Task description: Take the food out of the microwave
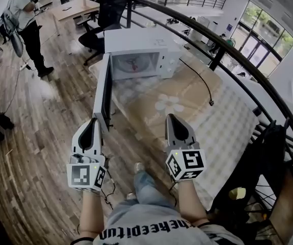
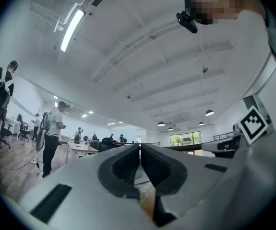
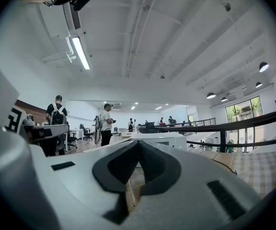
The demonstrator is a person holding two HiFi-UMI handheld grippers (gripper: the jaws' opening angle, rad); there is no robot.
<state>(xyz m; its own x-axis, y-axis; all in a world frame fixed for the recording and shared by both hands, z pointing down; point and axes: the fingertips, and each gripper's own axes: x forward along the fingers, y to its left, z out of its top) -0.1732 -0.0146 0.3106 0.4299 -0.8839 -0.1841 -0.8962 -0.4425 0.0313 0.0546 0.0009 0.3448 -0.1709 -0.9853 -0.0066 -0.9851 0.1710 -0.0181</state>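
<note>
A wooden floor (image 1: 39, 137) is spreading out on the left, with a person (image 1: 26, 24) standing well off among the desks, and a dark railing (image 1: 228, 47) is curving round the far and right sides. The worktop (image 1: 228, 121), lying under a checked and flowered cloth, is carrying the microwave (image 1: 136, 41) at its far end. Its door (image 1: 103, 86) is hanging fully open, swung out toward the near left, so the opening step is looking done. The food (image 1: 134, 64), something pinkish on a pale round base as far as it can be made out, is sitting inside the cavity; reaching in, gripping it and bringing it out are all left to do. A black cable (image 1: 202, 83) is trailing from the microwave's right side across the cloth. The left gripper (image 1: 92, 122) is hovering just beside the door's free edge, and the right gripper (image 1: 172, 117) is hovering over the cloth, well short of the microwave. The left fingers (image 2: 123, 169) are pressing together on nothing, and the right fingers (image 3: 157, 164) are doing the same. The cloth between the right gripper and the cavity is lying open, so that side is probably offering the freer approach, while the door edge is crowding the left and the cavity walls are likely leaving little room around the food
</note>
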